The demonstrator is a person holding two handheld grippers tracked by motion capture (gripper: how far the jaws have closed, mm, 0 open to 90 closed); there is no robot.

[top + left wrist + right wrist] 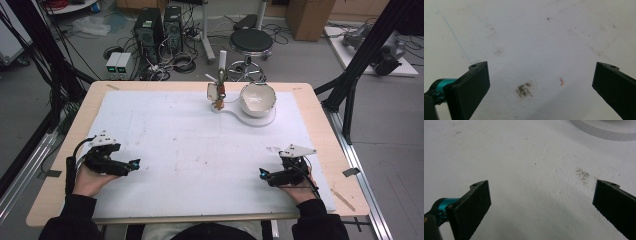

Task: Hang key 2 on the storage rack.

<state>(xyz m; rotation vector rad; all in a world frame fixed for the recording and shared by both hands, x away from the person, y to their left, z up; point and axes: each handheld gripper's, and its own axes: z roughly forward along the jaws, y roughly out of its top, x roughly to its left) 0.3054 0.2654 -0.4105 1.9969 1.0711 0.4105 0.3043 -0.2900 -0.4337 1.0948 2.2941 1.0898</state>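
The left hand-held gripper (134, 164) rests low on the white sheet (190, 150) near the person's edge of the worktop (320, 125), its jaws spread wide with nothing between them; in the left gripper view only stained sheet lies between the black pads (470, 87). The right hand-held gripper (263, 173) sits opposite, well apart from the left, also wide open and empty. In the right gripper view its pads (474, 205) frame bare sheet, with the edge of a white base (609, 130) at the top.

The things nearest the work stand far across the worktop: a white bowl (257, 99) on that flat white base (250, 119), and just beside it a small upright fixture (218, 90) with a white post rising from it.

The step in hand looks like a reach toward that group. To do it well, I would judge the right hand-held gripper should travel forward, jaws kept wide, and approach the bowl's rim from the near side.

The bowl stands upright, mouth tilted slightly toward the person. The base's long axis runs across the worktop, from bowl toward fixture. The post points straight up.
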